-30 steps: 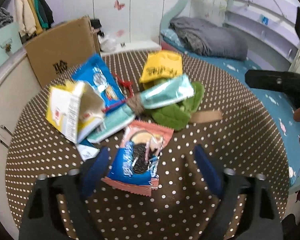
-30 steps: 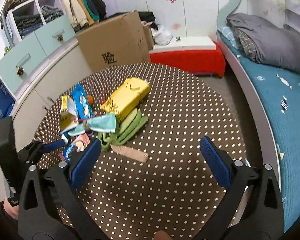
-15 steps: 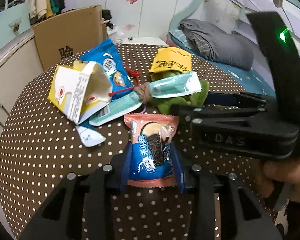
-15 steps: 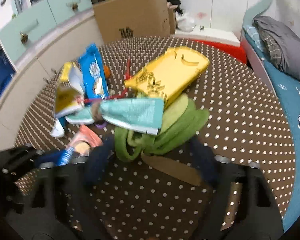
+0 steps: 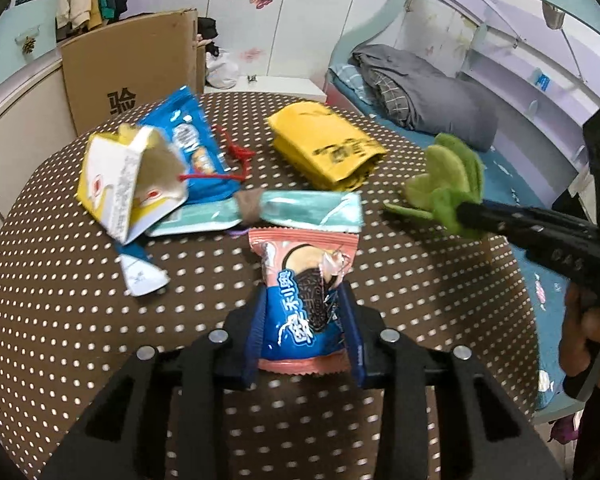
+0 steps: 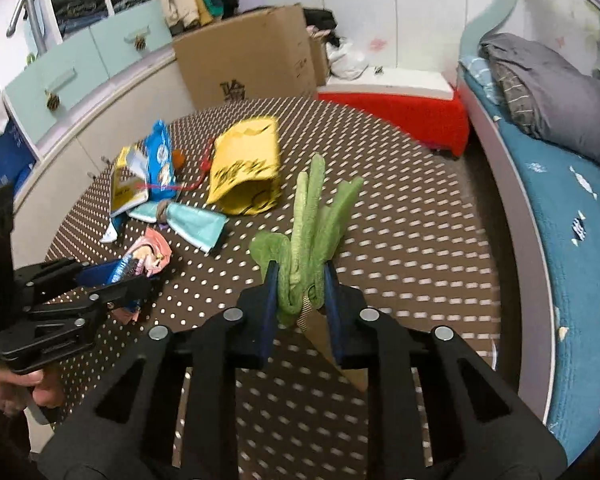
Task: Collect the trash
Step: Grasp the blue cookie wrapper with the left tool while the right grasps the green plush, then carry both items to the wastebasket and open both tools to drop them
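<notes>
A pink and blue cookie packet (image 5: pixel 305 276) lies on the brown dotted table (image 5: pixel 420 288). My left gripper (image 5: pixel 303 300) has its blue pads pressed on the packet's sides, jaws still closing. My right gripper (image 6: pixel 299 276) is closing on a bundle of green felt leaves (image 6: pixel 314 216), held just above the table, with a tan strip (image 6: pixel 334 346) hanging under it. In the left wrist view the green bundle (image 5: pixel 448 184) sticks out of the right gripper (image 5: pixel 470 212) at the right. The left gripper (image 6: pixel 112 276) shows at the left of the right wrist view.
More trash lies beyond: a torn yellow-white carton (image 5: pixel 128 184), a blue snack bag (image 5: pixel 192 148), a teal wrapper (image 5: pixel 300 208), a yellow bag (image 5: pixel 324 148), red string (image 5: pixel 236 156). A cardboard box (image 5: pixel 132 68) stands behind the table; a bed (image 6: pixel 560 200) runs along the right.
Both grippers went from wide open to closed. The left closed on the cookie packet. The right swung in to the green bundle, took it and carried it off the pile to the right.
</notes>
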Demonstrator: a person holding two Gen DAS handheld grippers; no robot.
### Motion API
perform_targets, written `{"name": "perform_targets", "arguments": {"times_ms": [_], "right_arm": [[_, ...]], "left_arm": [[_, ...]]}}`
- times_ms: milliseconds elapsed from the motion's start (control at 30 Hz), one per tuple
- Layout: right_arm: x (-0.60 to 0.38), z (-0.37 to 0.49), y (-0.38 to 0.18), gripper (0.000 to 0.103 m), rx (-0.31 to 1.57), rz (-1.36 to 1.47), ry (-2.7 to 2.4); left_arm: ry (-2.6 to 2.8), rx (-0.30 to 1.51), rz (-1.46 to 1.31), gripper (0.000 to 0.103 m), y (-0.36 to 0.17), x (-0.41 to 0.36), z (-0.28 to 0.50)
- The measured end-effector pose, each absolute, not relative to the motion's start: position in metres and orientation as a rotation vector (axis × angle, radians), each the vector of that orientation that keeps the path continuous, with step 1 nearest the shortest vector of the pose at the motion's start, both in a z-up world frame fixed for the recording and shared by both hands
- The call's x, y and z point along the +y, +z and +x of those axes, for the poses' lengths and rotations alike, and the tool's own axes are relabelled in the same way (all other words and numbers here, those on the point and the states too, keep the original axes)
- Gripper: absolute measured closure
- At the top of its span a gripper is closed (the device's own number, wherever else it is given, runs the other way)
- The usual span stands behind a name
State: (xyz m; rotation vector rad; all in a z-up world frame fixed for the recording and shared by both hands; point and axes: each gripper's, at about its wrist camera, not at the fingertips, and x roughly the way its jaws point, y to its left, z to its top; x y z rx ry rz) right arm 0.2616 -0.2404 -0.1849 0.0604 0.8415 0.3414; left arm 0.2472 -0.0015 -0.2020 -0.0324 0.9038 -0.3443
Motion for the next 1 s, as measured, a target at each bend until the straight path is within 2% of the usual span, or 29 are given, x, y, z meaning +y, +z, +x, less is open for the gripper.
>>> {"name": "perform_targets", "arguments": {"times_ms": [633, 1000], "right_arm": [[-0.362, 0.243, -0.091, 0.081, 0.584, 0.250, 0.317], [-0.468, 0.231, -0.093, 0.081, 0.550, 0.388, 0.161]], "left_arm": [[-0.477, 0.740, 0.008, 0.069, -0.120, -0.082, 0.256], [-0.659, 0.691, 0.046, 0.069, -0.092, -0.180, 0.274]]}}
